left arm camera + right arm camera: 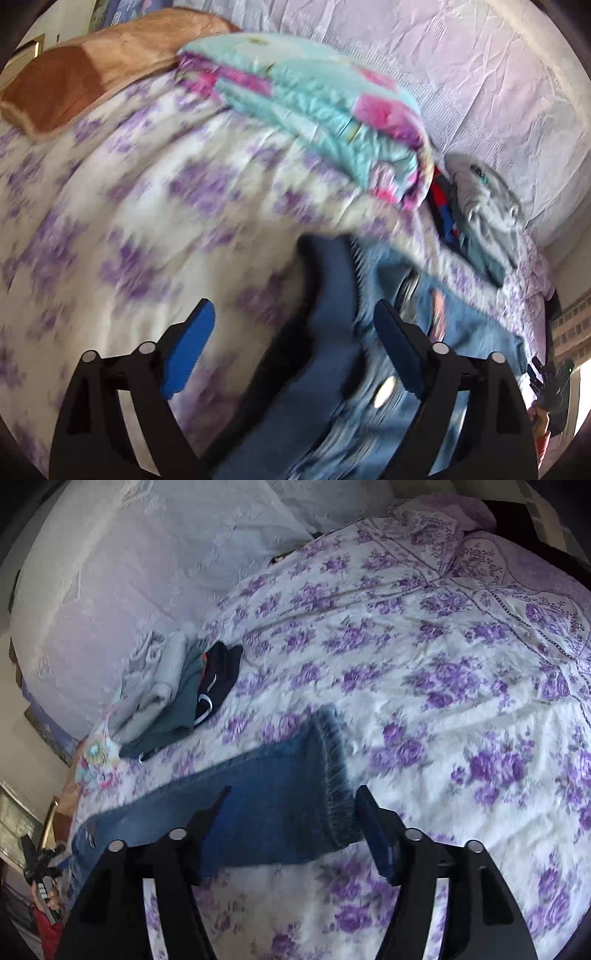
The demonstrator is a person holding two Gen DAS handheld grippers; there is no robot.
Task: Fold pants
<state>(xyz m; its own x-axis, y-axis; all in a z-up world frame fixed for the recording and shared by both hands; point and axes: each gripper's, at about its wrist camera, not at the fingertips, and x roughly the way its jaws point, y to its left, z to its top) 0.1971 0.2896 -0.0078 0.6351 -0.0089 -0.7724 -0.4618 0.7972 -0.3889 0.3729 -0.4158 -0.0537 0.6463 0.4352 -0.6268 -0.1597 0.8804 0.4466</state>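
Bedspread: white with purple flowers, covers the bed in both views.

Jeans: blue denim, lying flat on the bedspread. In the right wrist view a frayed leg hem sits between the fingers; in the left wrist view, which is blurred, the waist end with a metal button lies beneath the gripper.

Left gripper: jaws spread wide, blue pads clear of the cloth, nothing grasped; denim lies below the gap.

Right gripper: jaws released and wide apart; the hem lies between them but the pads do not press on it.

Folded clothes: small stack of grey, teal and dark garments, on the bedspread beyond the jeans, near the quilted pale headboard.

Quilt: folded, turquoise and pink, left wrist view, beside the stack.

Brown pillow: far left corner of the bed.
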